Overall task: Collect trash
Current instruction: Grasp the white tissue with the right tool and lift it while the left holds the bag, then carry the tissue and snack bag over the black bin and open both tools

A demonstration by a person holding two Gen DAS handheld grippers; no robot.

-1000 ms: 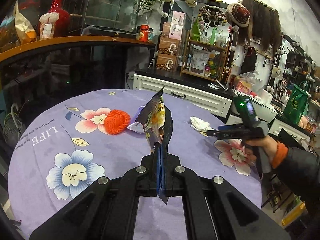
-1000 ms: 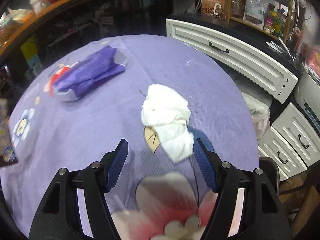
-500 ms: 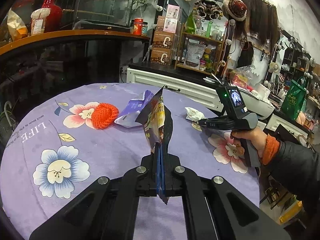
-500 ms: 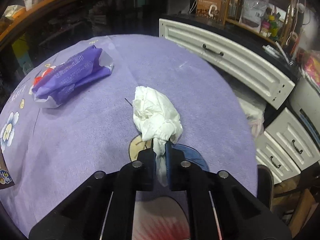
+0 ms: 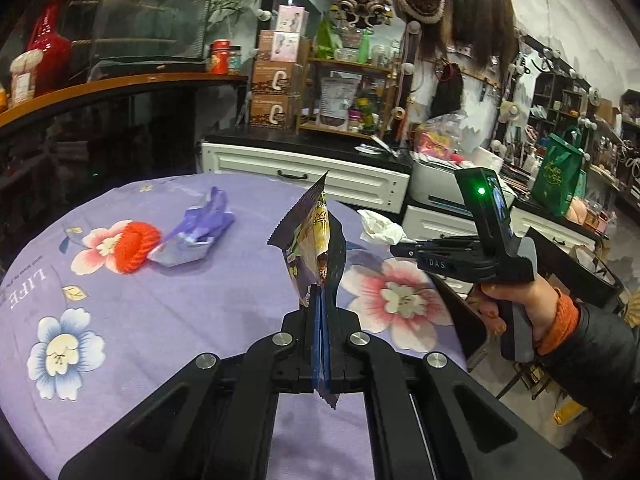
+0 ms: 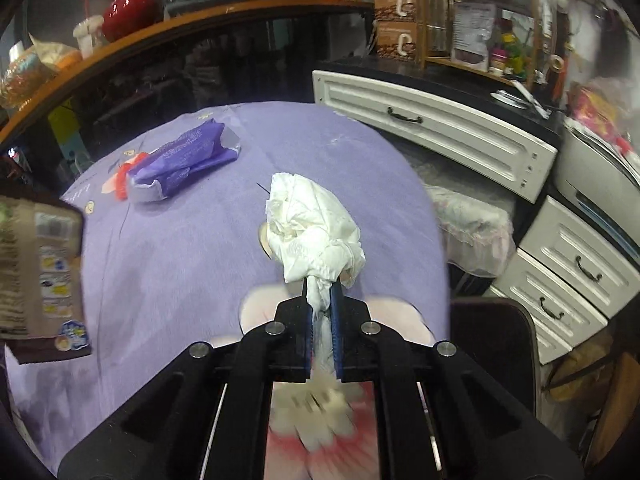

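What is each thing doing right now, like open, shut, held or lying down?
Left claw: shut on the snack wrapper, held upright.
Right claw: shut on the white tissue, lifted off the cloth.
Purple bag: lying crumpled on the tablecloth.
Orange knitted thing: resting beside the purple bag.
White drawers: shut.

place: cluttered little shop, looks like
giveaways: stacked product boxes, wig on wall, crammed shelves, green gift bag

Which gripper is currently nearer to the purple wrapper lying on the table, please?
Left. The left gripper, clamping a snack packet, sits beside the purple wrapper; the right gripper is further away.
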